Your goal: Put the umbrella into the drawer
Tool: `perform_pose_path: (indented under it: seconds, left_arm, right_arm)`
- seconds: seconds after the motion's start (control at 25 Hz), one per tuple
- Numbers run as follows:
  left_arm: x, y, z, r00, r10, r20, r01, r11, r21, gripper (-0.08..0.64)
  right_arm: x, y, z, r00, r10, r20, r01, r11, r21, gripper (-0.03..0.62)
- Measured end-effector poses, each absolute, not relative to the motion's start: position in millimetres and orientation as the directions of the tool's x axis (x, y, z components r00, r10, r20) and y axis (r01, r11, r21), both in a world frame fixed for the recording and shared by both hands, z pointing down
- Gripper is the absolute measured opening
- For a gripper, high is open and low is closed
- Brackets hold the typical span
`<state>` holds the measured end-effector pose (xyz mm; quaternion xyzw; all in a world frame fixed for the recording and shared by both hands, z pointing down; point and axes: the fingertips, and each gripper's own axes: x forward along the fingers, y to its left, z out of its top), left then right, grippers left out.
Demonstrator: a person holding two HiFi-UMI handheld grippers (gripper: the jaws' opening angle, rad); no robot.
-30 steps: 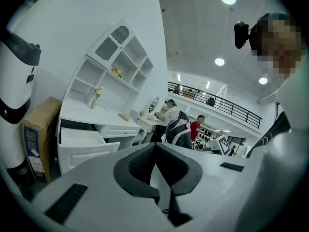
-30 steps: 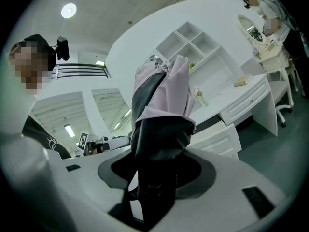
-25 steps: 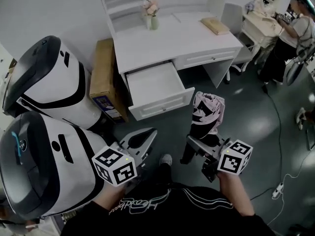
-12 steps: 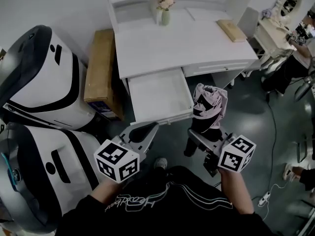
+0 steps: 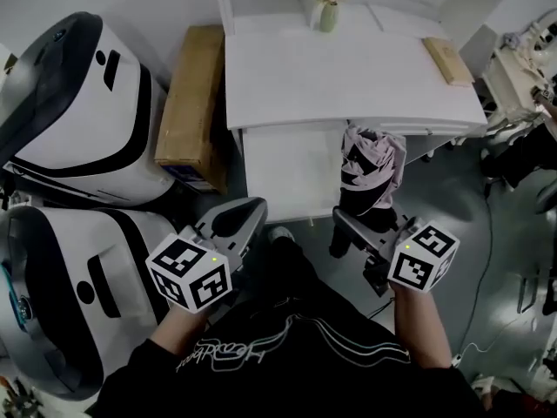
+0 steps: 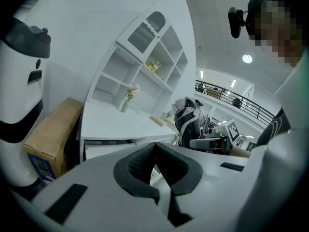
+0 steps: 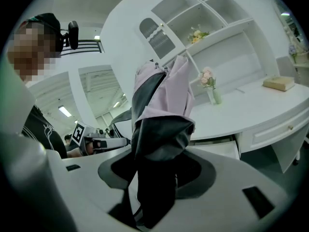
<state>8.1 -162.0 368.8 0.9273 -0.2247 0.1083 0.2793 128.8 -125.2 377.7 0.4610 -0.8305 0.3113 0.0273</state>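
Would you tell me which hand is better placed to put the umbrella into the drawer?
The right: the right tongs grip the folded pink-and-black umbrella just beside the open white drawer, while the left tongs are shut and empty.

Drawer [image 5: 291, 168] open, inside bare: way in from near side & above. Desk top [image 5: 348, 72] overhangs its far end. Cardboard box [image 5: 193, 94] (plus white robot shells [image 5: 78, 129]) crowds left; floor [image 5: 452, 198] right open.
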Motion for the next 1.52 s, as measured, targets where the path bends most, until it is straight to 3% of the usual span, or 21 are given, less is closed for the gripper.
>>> perform_pose_path:
  seconds: [0.6,0.92,1.24,1.52]
  left_arm:
    - [2.4,-264.0,406.7,0.794,-0.457,0.401,-0.608,-0.610,0.508,0.020]
    - [-5.8,-280.8,435.2,0.756,-0.478,0.447,-0.655,-0.530,0.539,0.020]
    - [-24.5,-293.2,448.2,0.720,-0.505,0.477,-0.693,-0.476,0.542,0.020]
    - [-41.4,-302.6,464.3,0.697,-0.514,0.500,-0.714,-0.432,0.551,0.018]
  right_arm:
    - [132.2,-254.2,443.9,-0.680,-0.539,0.497,-0.731,0.553,-0.401,0.227]
    - [111.0,-273.4,508.7,-0.699,-0.355,0.621,-0.632,0.712,-0.305,0.227]
    - [99.9,-270.0,591.4,-0.590,-0.169,0.789,-0.518,0.829,-0.209,0.227]
    - [99.9,-272.8,655.7,-0.419,-0.081,0.904,-0.396,0.912,-0.102,0.227]
